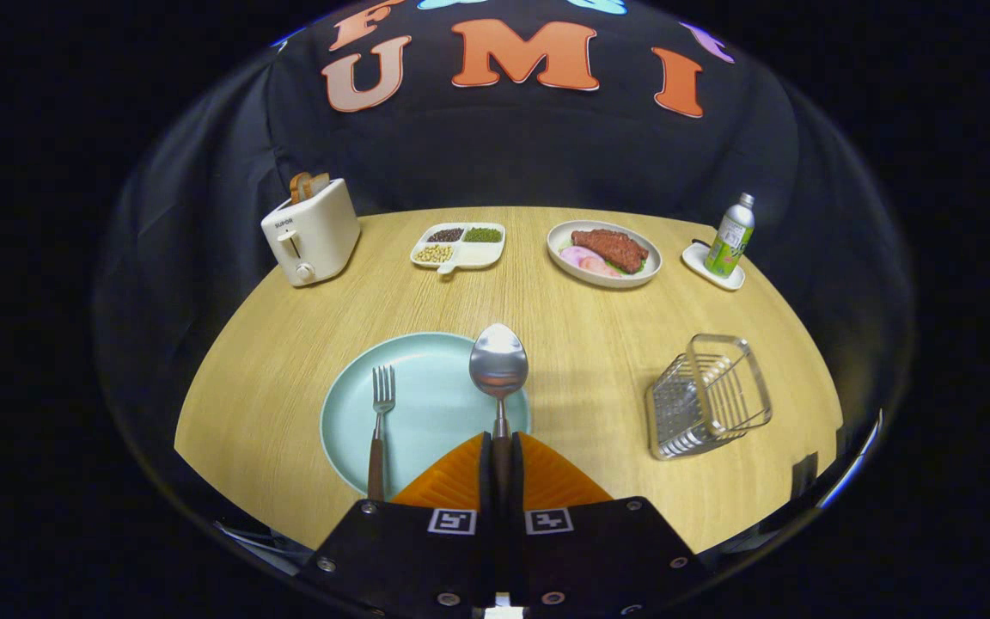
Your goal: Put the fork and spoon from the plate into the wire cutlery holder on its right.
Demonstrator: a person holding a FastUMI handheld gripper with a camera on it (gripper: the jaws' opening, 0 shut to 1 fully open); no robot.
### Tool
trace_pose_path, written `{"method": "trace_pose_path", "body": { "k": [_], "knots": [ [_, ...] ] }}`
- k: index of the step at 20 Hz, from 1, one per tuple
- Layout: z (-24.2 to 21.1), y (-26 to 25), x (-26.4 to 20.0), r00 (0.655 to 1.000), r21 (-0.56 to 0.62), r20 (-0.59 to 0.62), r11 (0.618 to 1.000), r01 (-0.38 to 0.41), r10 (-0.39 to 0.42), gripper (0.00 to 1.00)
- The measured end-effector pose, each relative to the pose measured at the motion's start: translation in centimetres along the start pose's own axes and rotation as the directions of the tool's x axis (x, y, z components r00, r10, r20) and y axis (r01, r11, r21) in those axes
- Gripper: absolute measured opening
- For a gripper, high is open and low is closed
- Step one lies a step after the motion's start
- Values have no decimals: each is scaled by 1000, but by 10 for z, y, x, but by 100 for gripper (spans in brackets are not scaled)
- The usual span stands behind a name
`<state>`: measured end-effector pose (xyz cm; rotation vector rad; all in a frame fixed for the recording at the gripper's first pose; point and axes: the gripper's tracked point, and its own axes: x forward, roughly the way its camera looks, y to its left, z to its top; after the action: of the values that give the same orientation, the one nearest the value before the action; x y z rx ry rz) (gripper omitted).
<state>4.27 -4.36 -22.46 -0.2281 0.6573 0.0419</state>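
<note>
Bright, even light from overhead falls on the table (598, 344), sharp at its centre. The spoon (498, 365) bowl carries a soft glare and throws a faint shadow to its right. Fisheye bending curves the table's far edge; the rim darkens and blurs.

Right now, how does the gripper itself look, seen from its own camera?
The gripper has two wedge-shaped fingers with ribbed inner faces, narrowing toward their tips. They sit on a black, angular body with flat panels and round silver screws. Two small square black-and-white markers sit on top, one behind each finger. I see no cables.
</note>
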Motion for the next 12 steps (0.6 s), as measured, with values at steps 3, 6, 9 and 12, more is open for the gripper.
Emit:
{"method": "trace_pose_path", "body": {
  "k": [3, 6, 9, 12],
  "knots": [
    [25, -32, -22, 1000, -47, 3, 999, 7, -7, 6],
    [42, -71, -34, 999, -59, -14, 997, 43, -44, 6],
    [50, -106, -43, 996, -57, -47, 995, 77, -80, 6],
    [42, -136, -49, 985, -56, -134, 994, 99, -106, 6]
  ]
}}
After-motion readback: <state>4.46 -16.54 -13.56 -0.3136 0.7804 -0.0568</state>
